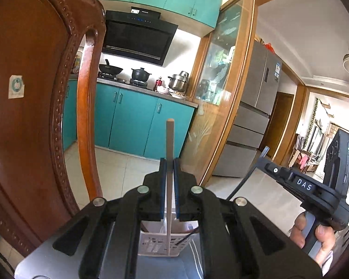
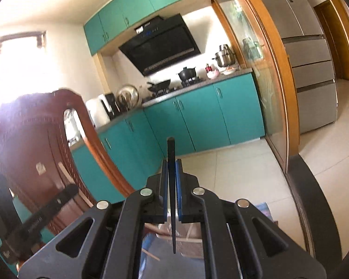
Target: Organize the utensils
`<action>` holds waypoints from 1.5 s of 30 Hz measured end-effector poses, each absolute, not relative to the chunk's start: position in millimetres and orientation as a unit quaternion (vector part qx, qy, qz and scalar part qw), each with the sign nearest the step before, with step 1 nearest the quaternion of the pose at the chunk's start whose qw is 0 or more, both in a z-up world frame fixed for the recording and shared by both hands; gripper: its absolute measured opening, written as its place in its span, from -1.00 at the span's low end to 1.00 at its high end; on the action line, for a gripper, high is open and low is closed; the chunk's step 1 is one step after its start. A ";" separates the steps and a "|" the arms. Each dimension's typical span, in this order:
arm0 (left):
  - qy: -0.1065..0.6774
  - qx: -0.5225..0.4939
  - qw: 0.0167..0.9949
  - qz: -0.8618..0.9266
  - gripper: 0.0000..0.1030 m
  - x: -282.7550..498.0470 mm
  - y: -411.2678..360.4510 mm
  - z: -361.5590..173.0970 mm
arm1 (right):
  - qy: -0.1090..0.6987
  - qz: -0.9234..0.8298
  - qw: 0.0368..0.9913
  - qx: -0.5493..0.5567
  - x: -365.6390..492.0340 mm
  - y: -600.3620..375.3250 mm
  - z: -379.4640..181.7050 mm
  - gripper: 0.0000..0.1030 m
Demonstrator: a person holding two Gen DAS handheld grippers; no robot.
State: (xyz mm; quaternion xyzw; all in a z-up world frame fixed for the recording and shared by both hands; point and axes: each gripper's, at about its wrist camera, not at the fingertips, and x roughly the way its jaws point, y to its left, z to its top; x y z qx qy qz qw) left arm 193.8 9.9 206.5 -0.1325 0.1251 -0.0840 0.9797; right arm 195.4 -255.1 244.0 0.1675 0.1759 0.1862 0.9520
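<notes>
Left tongs [image 1: 169,162] clamping a pale chopstick [image 1: 169,139], standing upright, tip pointing at 12 o'clock, lower end reaching down over a white basket [image 1: 160,244] at 6 o'clock. Right tongs [image 2: 172,165] gripping a black chopstick [image 2: 171,153], likewise upright, thin end hanging toward 6 o'clock. Showing at 4 o'clock in the left view: the right tool, held in a hand [image 1: 314,234]. Looming at 9 o'clock: a carved wooden chair [image 1: 35,93].
</notes>
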 end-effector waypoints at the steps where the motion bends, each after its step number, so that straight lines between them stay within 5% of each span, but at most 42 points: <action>1: 0.119 -0.134 0.980 -0.082 -0.87 199.0 11.3 208.2 | 0.168 0.184 0.953 0.172 198.1 -256.0 244.2 -0.87; 8: 0.075 -0.116 0.990 -0.034 -0.87 222.0 3.5 199.6 | 0.129 0.123 0.976 0.129 214.8 -245.5 223.3 -0.87; 28: 0.153 -0.049 0.987 -0.009 -0.74 270.1 -37.1 126.7 | 0.203 0.143 0.966 0.069 229.3 -213.3 175.5 -0.85; 31: 0.142 -0.042 0.989 -0.018 -0.31 257.2 -38.4 128.3 | 0.194 0.143 0.968 0.069 220.4 -216.6 181.8 -0.56; 39: 0.108 -0.018 0.994 -0.004 0.29 200.6 -32.2 116.8 | 0.132 0.148 0.976 0.087 163.6 -235.5 204.9 0.41; 45: 0.110 0.031 0.993 0.017 0.74 141.2 -29.2 72.5 | 0.103 0.114 0.987 0.037 106.5 -252.9 139.8 0.93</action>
